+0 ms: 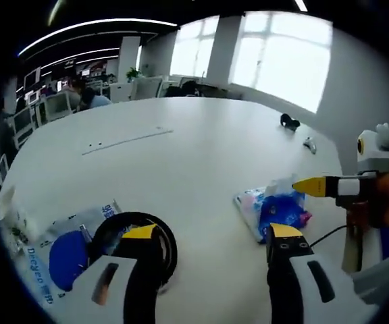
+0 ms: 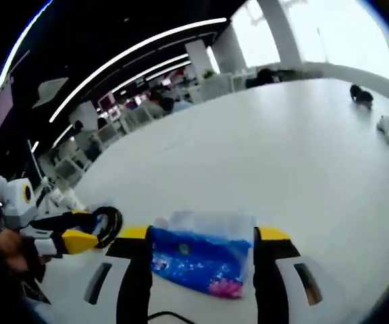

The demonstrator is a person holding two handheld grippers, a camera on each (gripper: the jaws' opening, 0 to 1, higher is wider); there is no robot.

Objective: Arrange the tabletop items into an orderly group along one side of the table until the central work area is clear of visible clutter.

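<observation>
- The right gripper (image 2: 198, 237) is wide open. The blue tissue pack (image 2: 198, 260) lies between its two jaws. I cannot tell if the jaws touch the pack yet, so it has not grabbed it for sure.
- The left gripper (image 1: 215, 233) is open too, and it holds nothing. Its left jaw sits over a black ring (image 1: 135, 251) that lies flat on the table, just beside a white and blue bag (image 1: 63, 250).
- In the left gripper view, the tissue pack (image 1: 272, 210) lies just ahead of the right-hand jaw, near the person's edge of the table. The other gripper's yellow tip (image 1: 309, 186) pokes in above it.
- I think the step now is to pick up the tissue pack. It looks soft, so a slow squeeze on the middle should work best. A grab at the loose clear top might let it slip.
- The white table (image 1: 201, 145) is big and mostly bare, so there is lots of room to slide or carry things.
- Two small things lie far off near the far edge, a dark thing (image 1: 290, 121) and a little pale thing (image 1: 309, 144). I cannot tell what they are.
- The pack, ring and bag all lie near the same edge, so that side looks like a good place to line them up. Don't push them off the edge.
</observation>
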